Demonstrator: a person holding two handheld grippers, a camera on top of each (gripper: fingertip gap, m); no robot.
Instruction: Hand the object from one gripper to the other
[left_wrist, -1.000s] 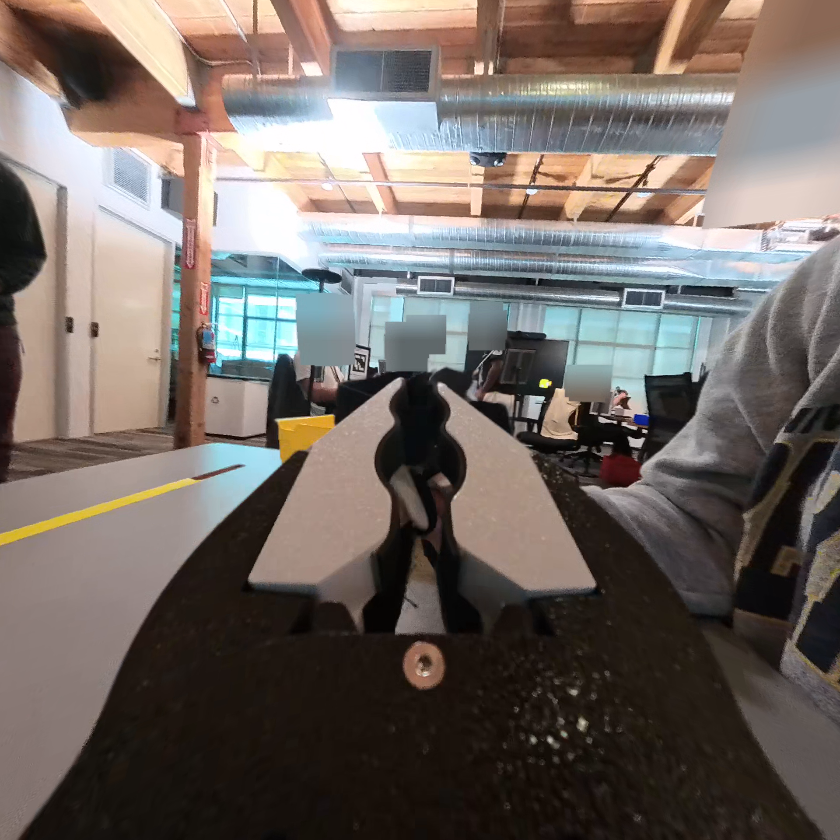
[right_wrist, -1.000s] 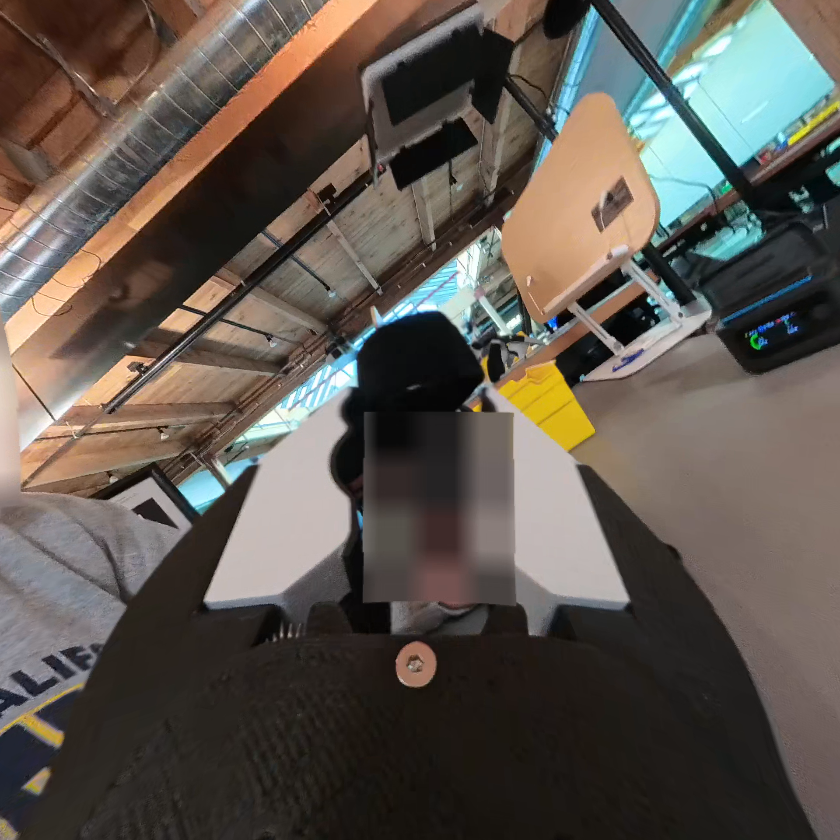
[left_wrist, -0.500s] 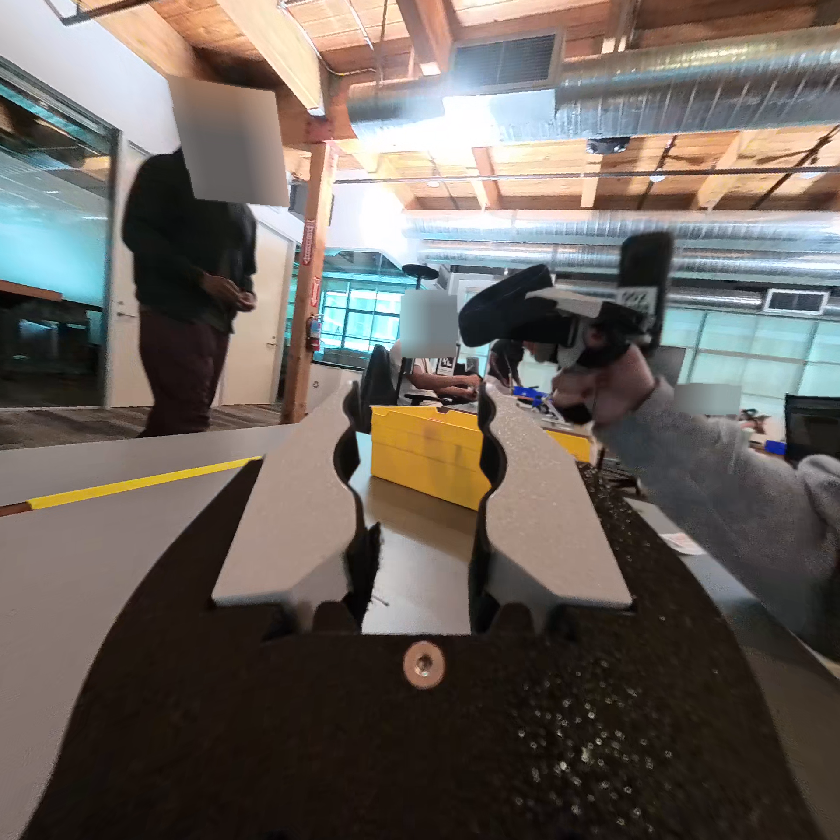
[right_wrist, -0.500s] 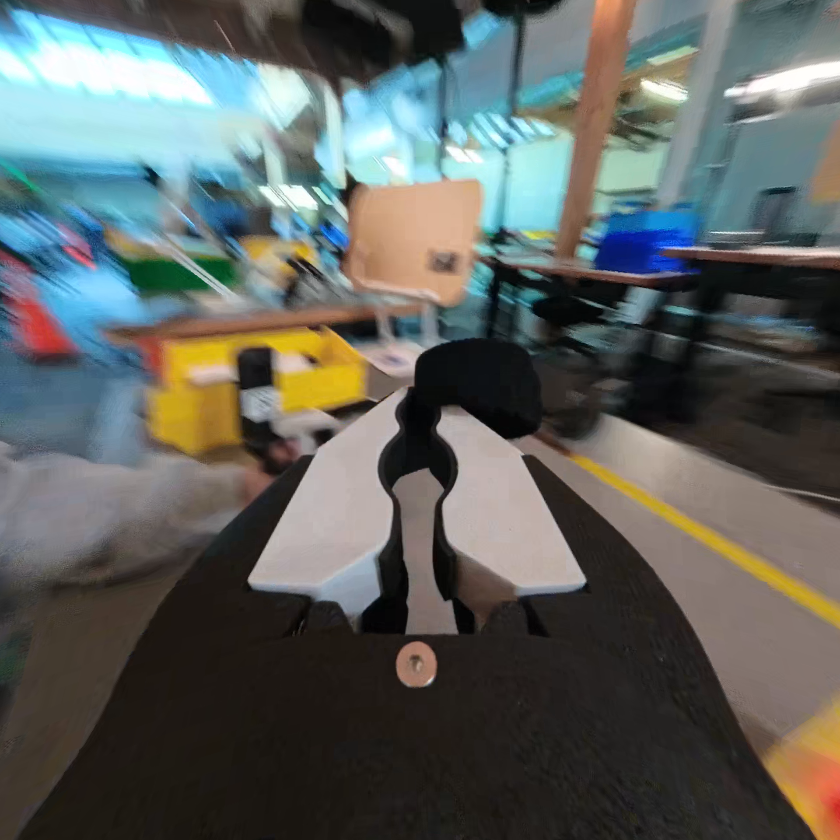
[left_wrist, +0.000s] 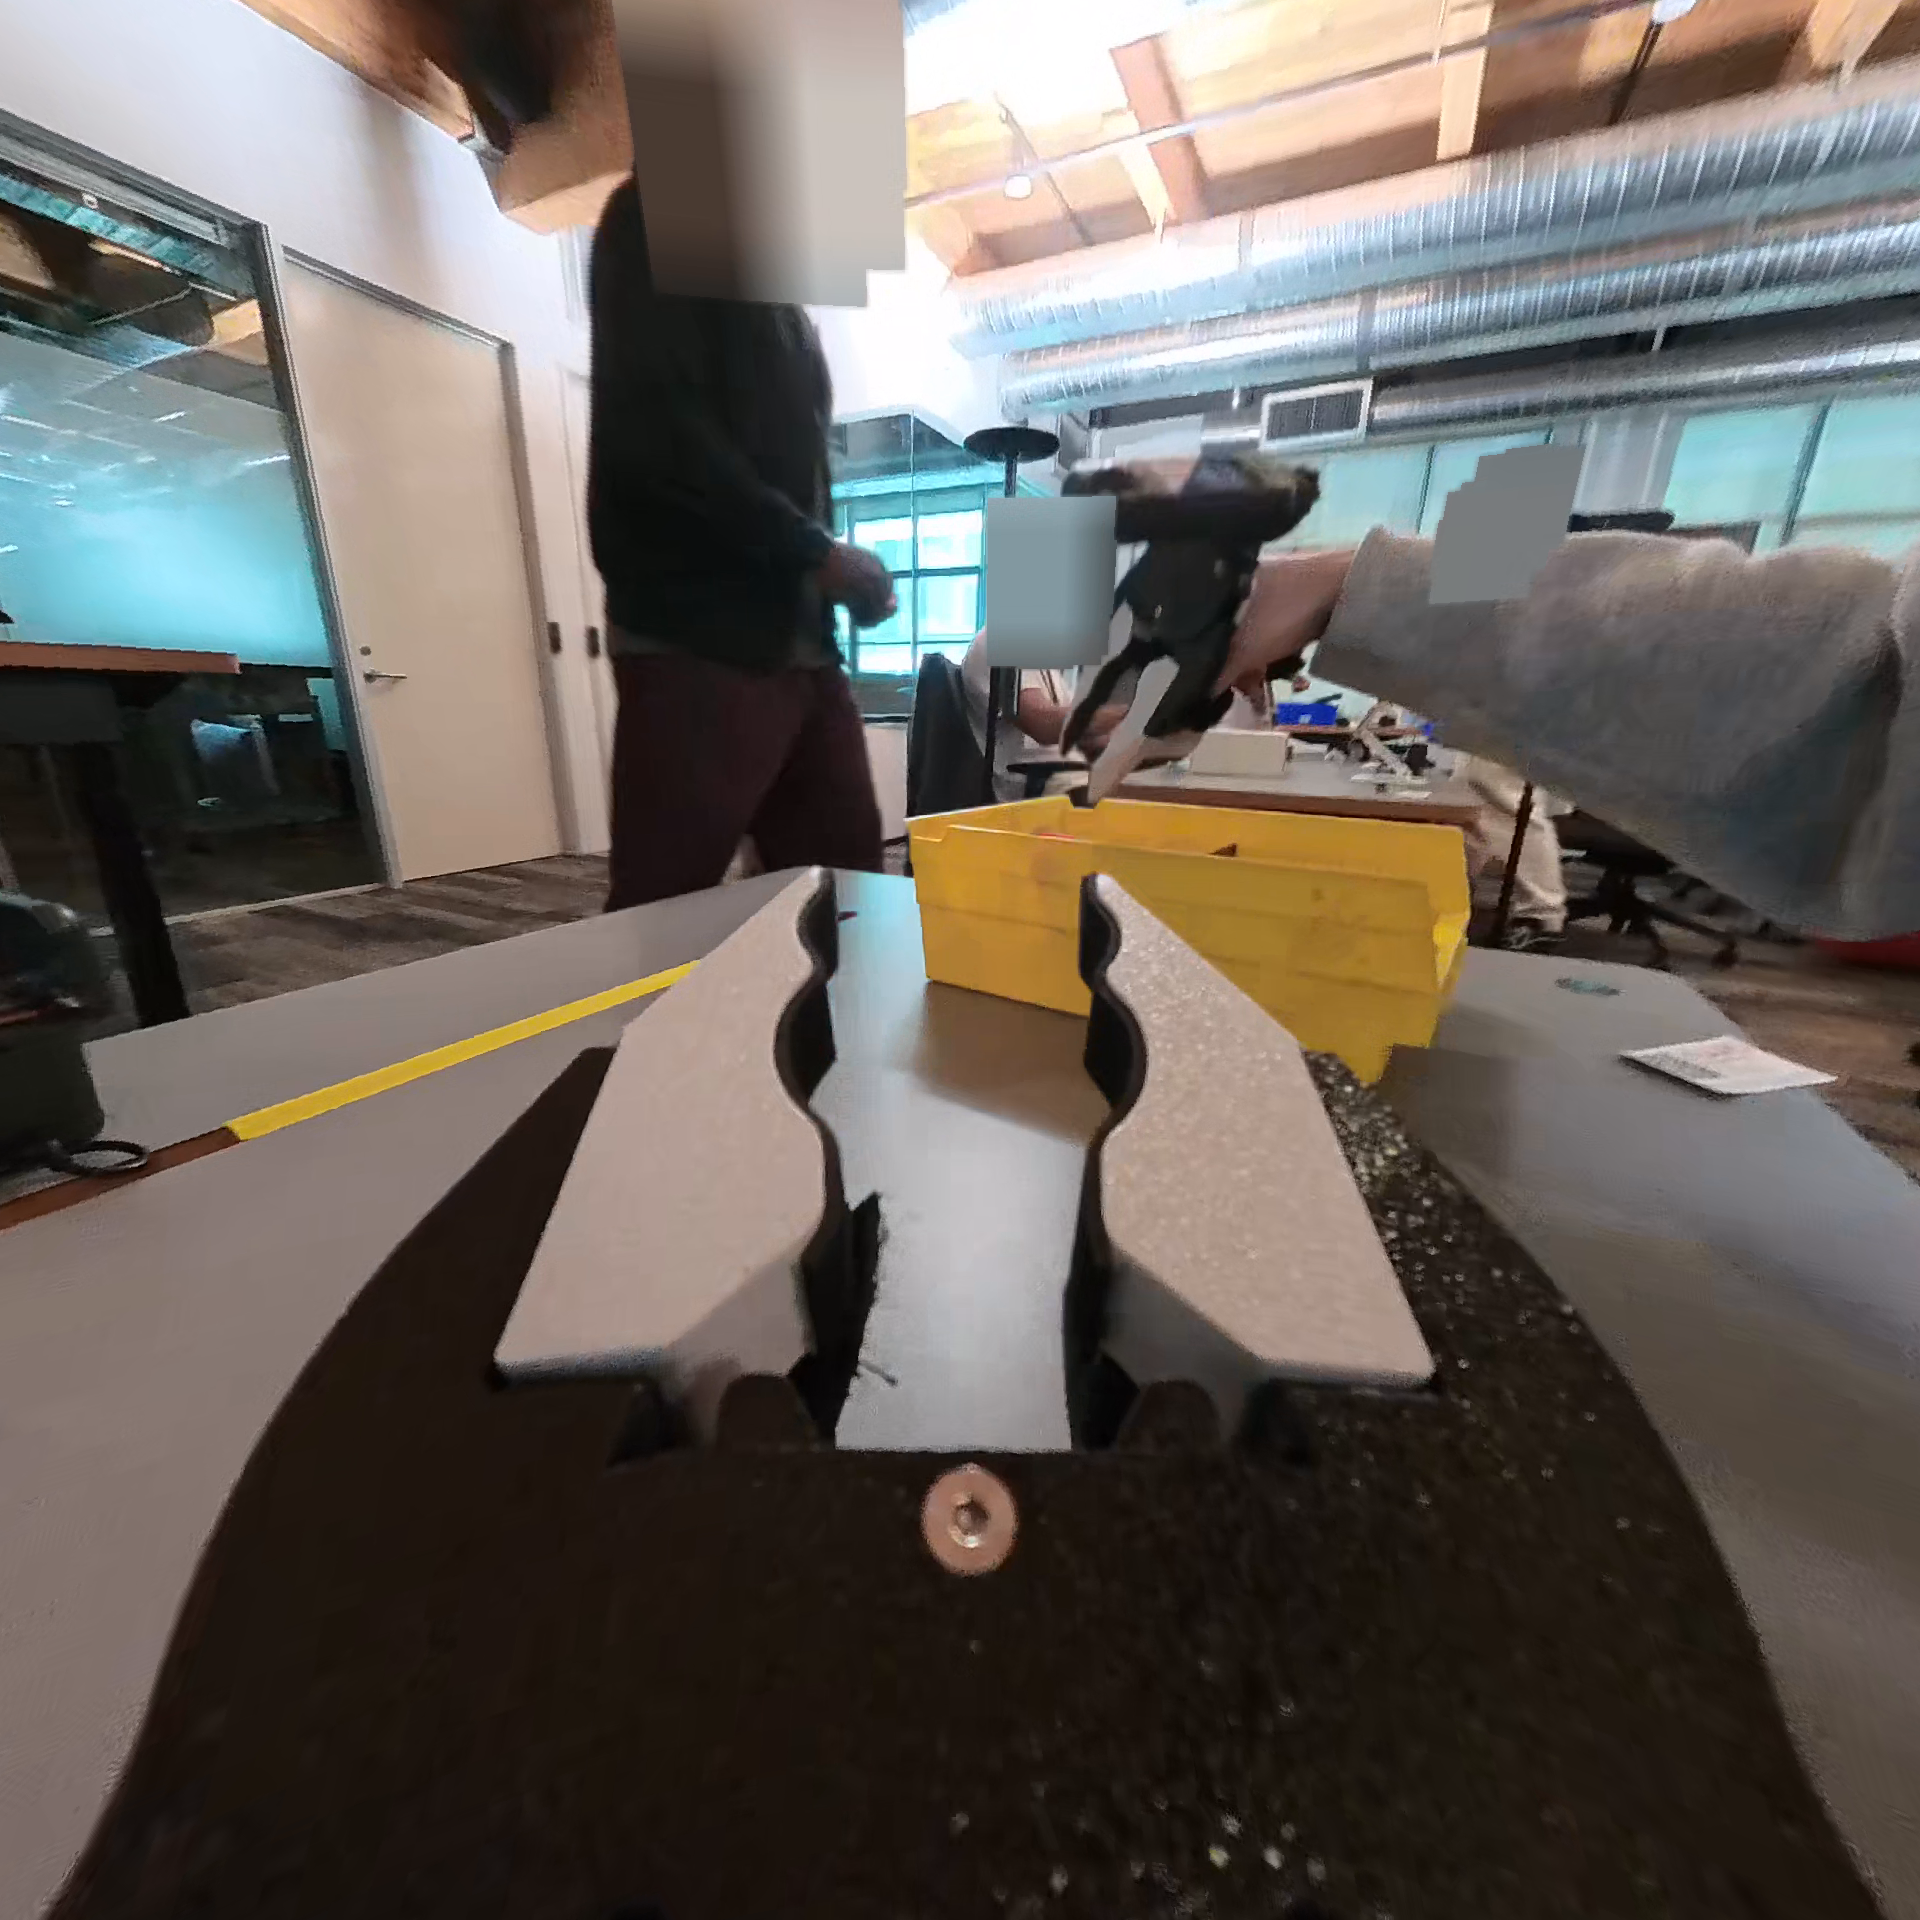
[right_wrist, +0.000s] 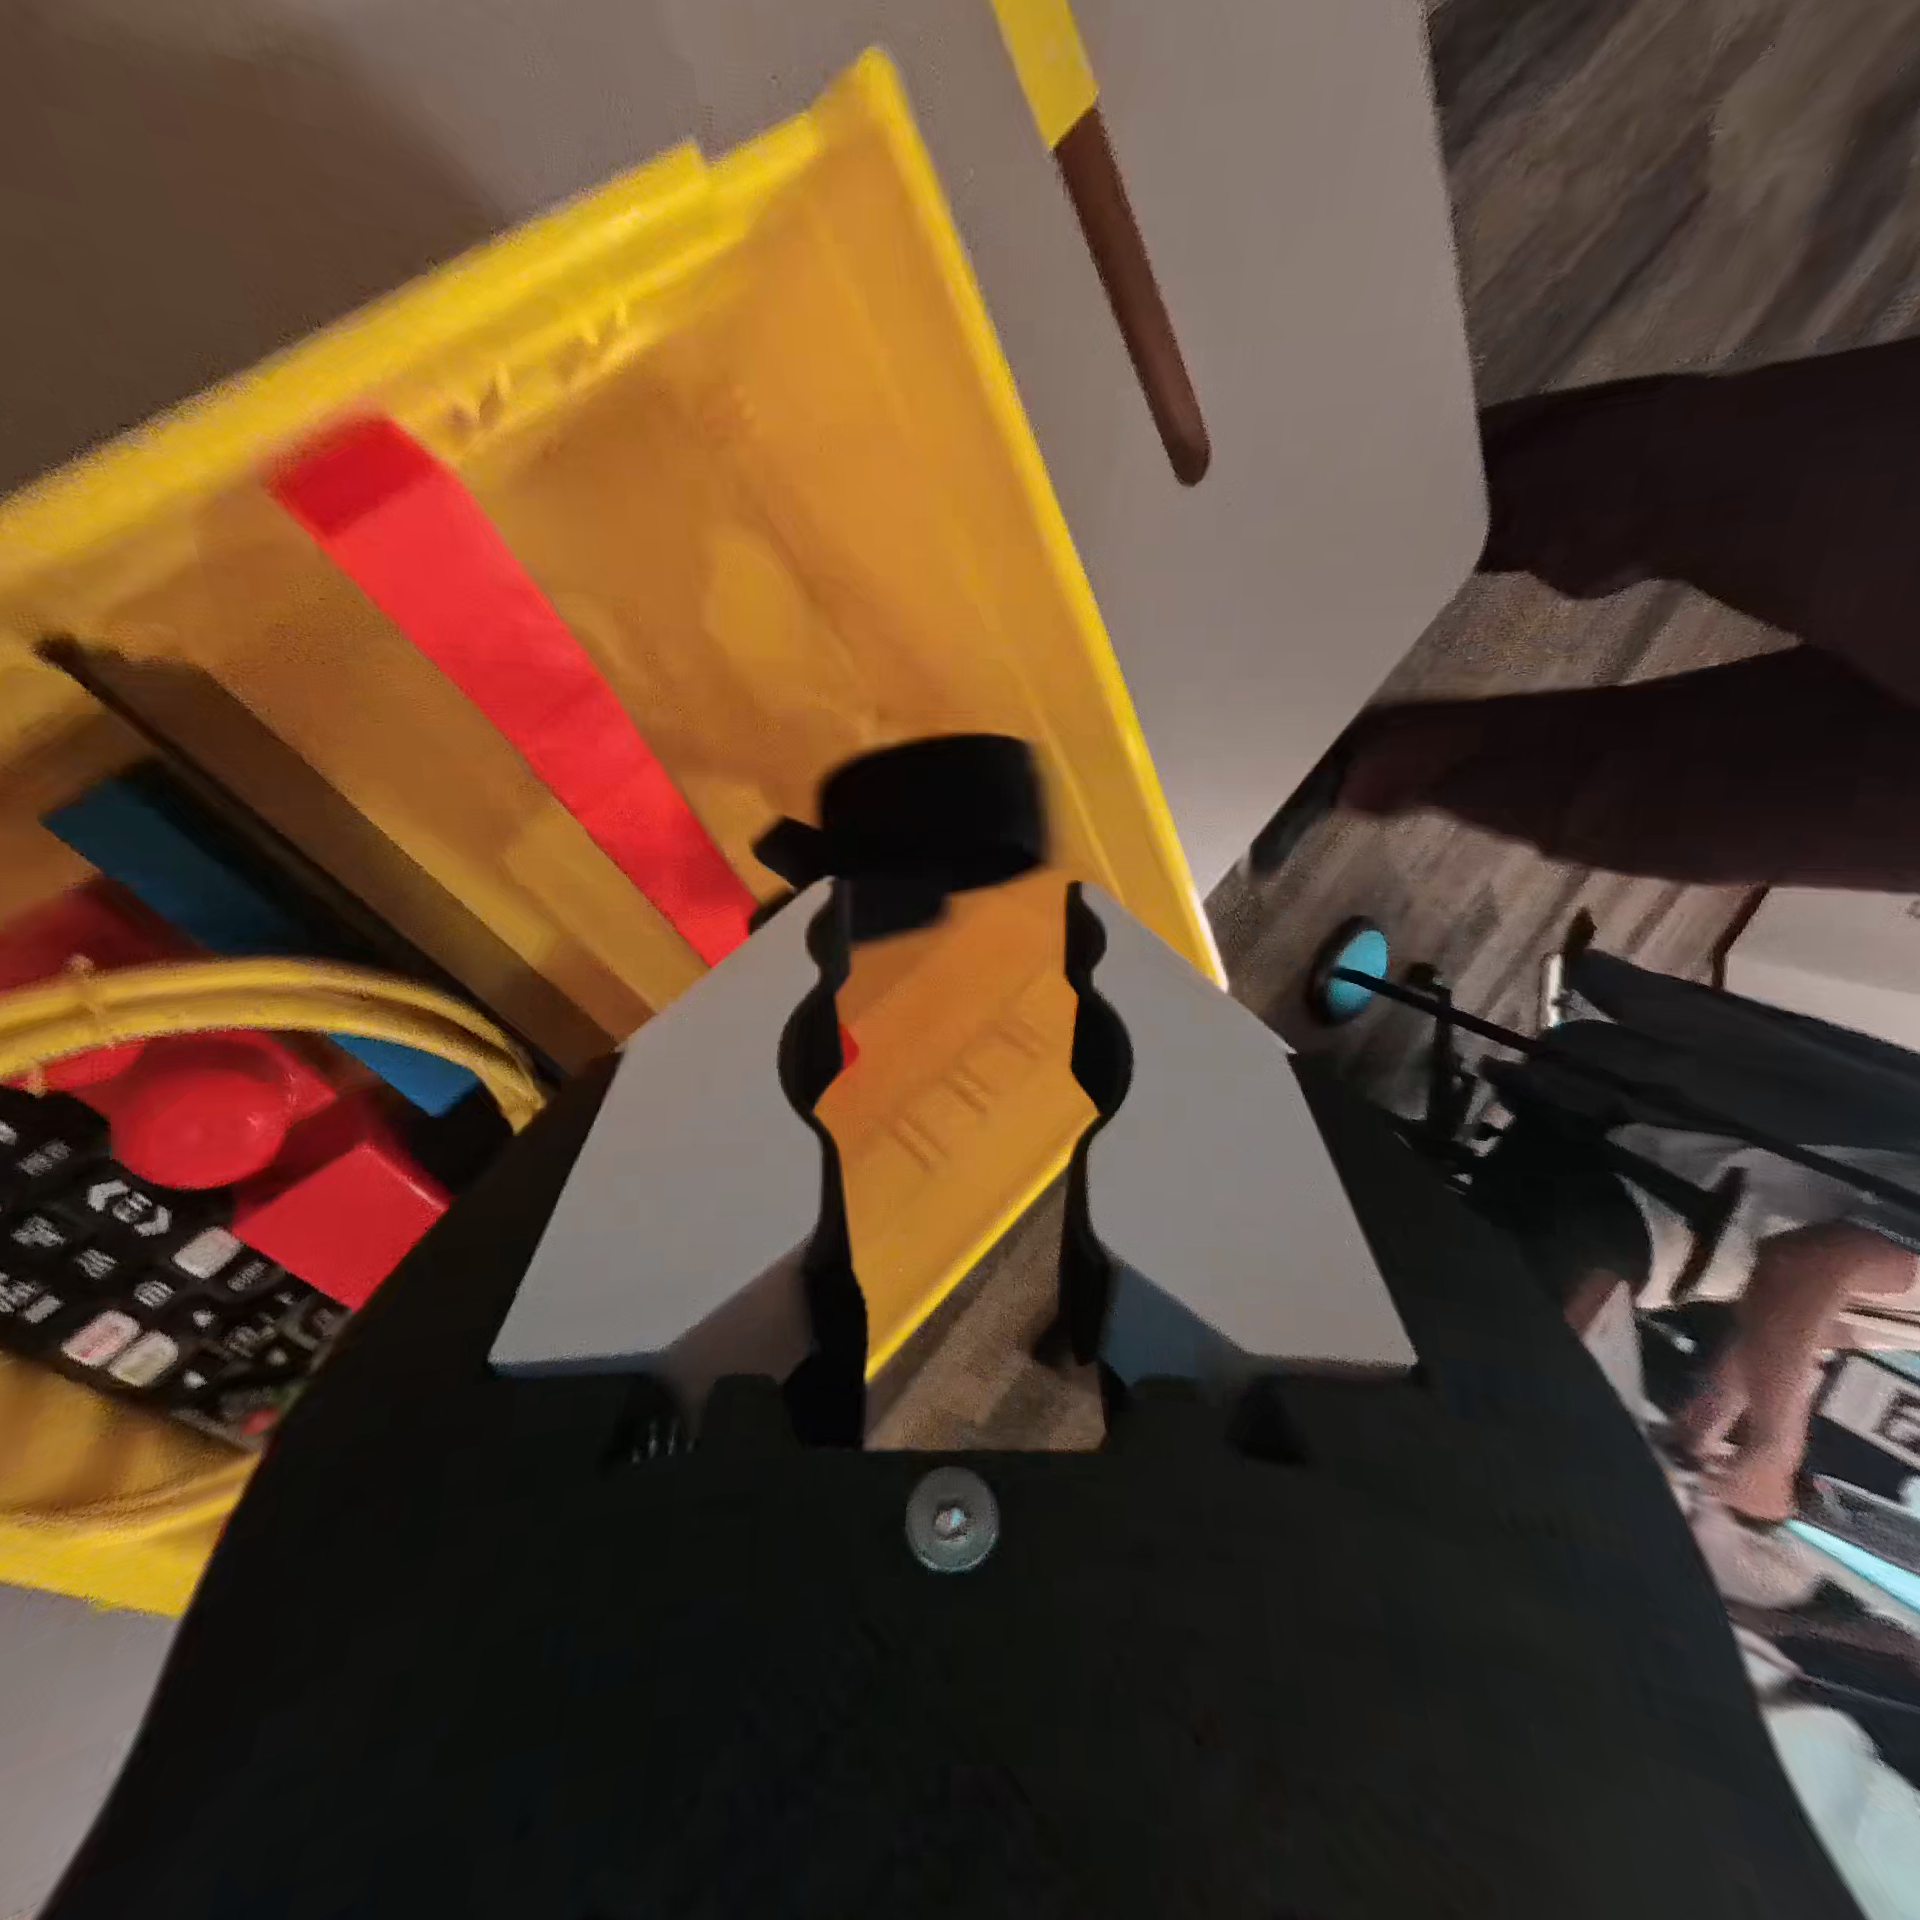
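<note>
My left gripper (left_wrist: 956, 894) is open and empty, low over the grey table (left_wrist: 260, 1299). It faces a yellow bin (left_wrist: 1195, 894). My right gripper (left_wrist: 1117, 748) shows there above the bin, pointing down. In the right wrist view my right gripper (right_wrist: 954, 894) is open over the bin (right_wrist: 727, 468). A small round black object (right_wrist: 930, 821) sits just past its fingertips, near the left tip and over the bin's floor. I cannot tell whether it still touches the finger.
The bin holds a red strip (right_wrist: 520, 644), a blue block (right_wrist: 177, 873), a yellow cable (right_wrist: 260, 987), red blocks (right_wrist: 332, 1216) and a black keypad device (right_wrist: 125, 1278). A person (left_wrist: 717, 623) stands past the table's far edge. A paper slip (left_wrist: 1725, 1065) lies at the right. Yellow tape (left_wrist: 457, 1060) crosses the table. Tip to tip, the grippers are about 40 cm apart.
My left gripper opened and let go of the black object. My right gripper carried it over the yellow bin, tilted down and opened, and the object now sits past its tips.
</note>
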